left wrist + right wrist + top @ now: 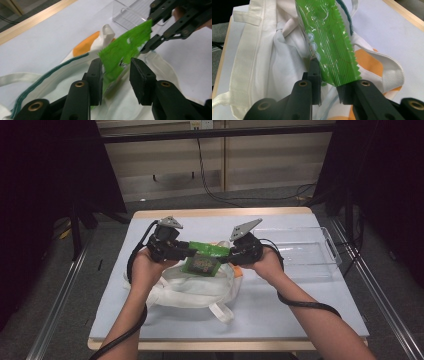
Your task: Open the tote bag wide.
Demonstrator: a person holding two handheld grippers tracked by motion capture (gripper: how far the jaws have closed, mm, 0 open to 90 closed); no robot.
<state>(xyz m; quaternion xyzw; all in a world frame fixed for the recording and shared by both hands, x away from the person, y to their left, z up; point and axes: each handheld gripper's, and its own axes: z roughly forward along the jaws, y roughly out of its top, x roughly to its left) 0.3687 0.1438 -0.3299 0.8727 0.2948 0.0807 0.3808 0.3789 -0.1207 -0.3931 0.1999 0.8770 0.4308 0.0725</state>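
Centrally over the bench (300,310), a glossy green snack packet (202,260) with ribbed, zigzag-cut end seals hangs between both grippers, above a limp white cloth tote bag (185,290) with orange print and a teal-trimmed edge. Right gripper (329,82): fingers closed on one crimped seal. Left gripper (115,75): fingers part-open either side of the opposite seal, contact unclear; a clear rigid plastic tray (310,252) lies beside the bag.
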